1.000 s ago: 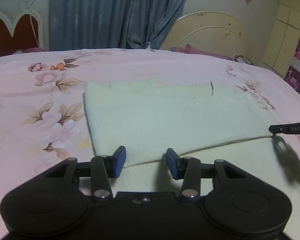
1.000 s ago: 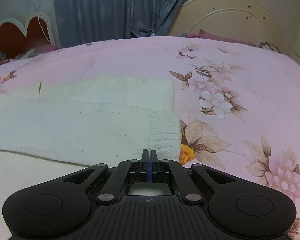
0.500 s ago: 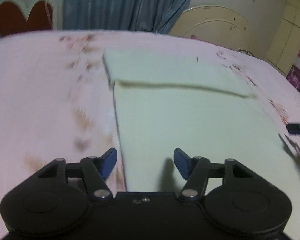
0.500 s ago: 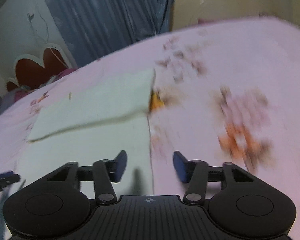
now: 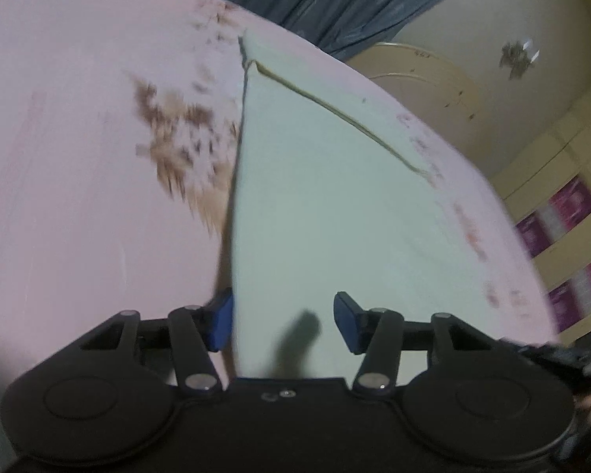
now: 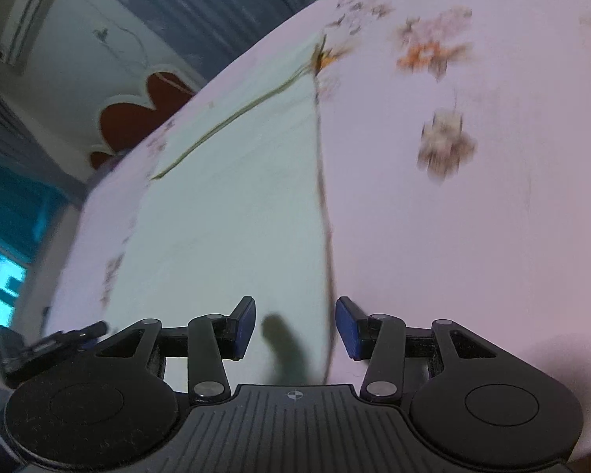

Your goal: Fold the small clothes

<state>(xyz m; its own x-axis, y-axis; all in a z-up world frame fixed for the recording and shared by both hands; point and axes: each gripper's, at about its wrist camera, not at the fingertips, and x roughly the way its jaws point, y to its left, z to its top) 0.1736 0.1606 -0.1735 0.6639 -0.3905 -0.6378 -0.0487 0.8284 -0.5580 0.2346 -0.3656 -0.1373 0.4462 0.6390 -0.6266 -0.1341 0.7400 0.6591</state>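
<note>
Lying flat on the bed [image 5: 78, 197], the pale garment [image 5: 327, 213] already has its far part folded over. The left tool [image 5: 283, 323] straddles the garment's near left edge, jaws closing with nothing pinched yet; the right tool [image 6: 293, 327] straddles the near right edge, jaws parted and empty. Both views are smeared, so a hasty pinch could catch only the top layer, or the bed sheet beside the garment, and skew the next fold. An uneven lift would drag the garment crooked.
</note>
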